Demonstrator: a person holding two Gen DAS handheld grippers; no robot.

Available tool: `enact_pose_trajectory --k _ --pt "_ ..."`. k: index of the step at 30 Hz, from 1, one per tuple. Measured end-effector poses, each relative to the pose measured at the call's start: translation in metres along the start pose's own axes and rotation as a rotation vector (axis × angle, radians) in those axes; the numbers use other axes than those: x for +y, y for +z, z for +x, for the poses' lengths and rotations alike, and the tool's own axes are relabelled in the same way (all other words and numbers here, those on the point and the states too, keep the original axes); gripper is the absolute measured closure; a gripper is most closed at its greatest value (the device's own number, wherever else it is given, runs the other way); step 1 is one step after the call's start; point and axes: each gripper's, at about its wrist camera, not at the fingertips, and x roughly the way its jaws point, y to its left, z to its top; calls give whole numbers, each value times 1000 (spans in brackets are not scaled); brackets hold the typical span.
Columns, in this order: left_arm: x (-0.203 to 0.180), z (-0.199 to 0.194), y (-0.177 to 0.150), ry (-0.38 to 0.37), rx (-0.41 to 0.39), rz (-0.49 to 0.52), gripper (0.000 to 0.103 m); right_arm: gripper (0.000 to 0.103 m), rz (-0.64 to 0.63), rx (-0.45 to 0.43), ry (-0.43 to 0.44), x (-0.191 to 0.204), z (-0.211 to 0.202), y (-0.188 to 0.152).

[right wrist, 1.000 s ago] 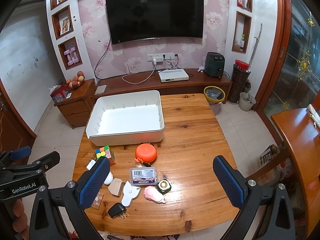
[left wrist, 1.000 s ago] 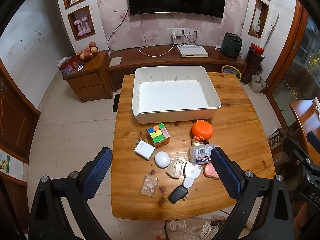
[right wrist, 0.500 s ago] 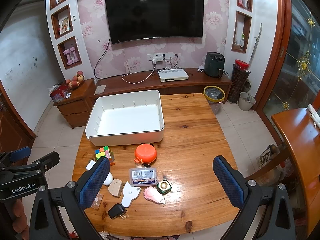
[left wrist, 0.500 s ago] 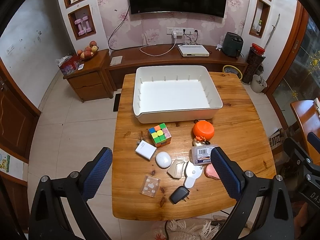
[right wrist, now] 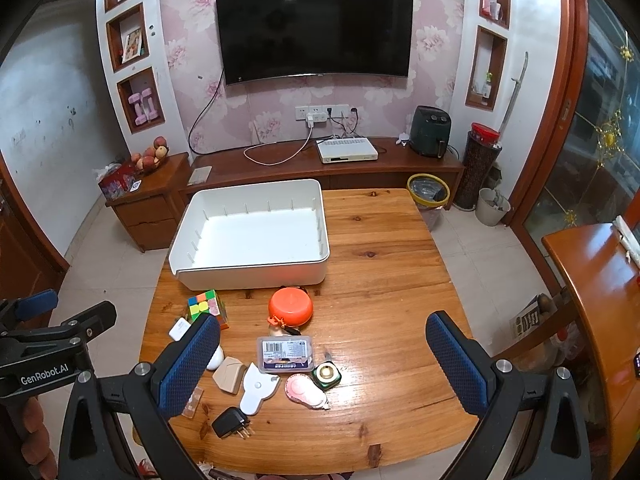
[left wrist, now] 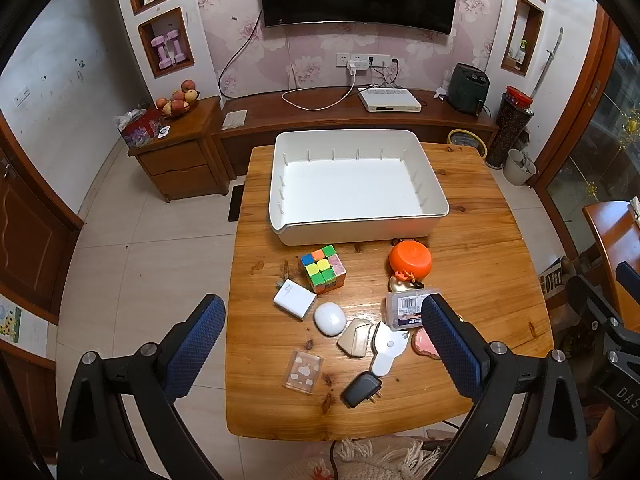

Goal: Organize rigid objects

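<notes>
Both tongs hang above the near edge of the tabletop [left wrist: 480, 240], and each pair stands wide apart with nothing between its pads. Far ahead of the left tongs [left wrist: 322, 344] sits the white bin [left wrist: 356, 236], and only its bare white floor and ribbed walls show. The small things all lie on the wood between the bin and the tongs. Ahead of the left tongs are the colour cube [left wrist: 323, 269], a white adapter [left wrist: 295, 301], a white oval case [left wrist: 329, 318], a tan case [left wrist: 356, 337], a white scraper-shaped piece [left wrist: 386, 350], a clear card case [left wrist: 303, 371] and a black charger [left wrist: 361, 389].

The right pad of the left tongs covers part of the barcode box [left wrist: 404, 307] and most of a pink item [left wrist: 424, 345]. A brass-coloured thing peeps out from behind the orange round case [left wrist: 411, 259]; I cannot tell what it is. In the right wrist view, the left pad of the right tongs [right wrist: 322, 360] hides most of the oval case and card case. A green round item [right wrist: 327, 374] lies between the pads.
</notes>
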Motion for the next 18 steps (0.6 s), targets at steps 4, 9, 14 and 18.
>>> enact_pose_trajectory --k 4,9,14,18 --pt "3 1 0 -1 2 -1 4 0 -2 -1 0 -1 0 0" --pt "2 1 0 0 1 0 4 0 -6 -1 -1 3 0 2" --pt "2 1 1 0 2 1 4 0 -13 2 -1 4 1 2" --pt "4 2 1 0 3 2 4 0 -12 4 -1 4 1 2"
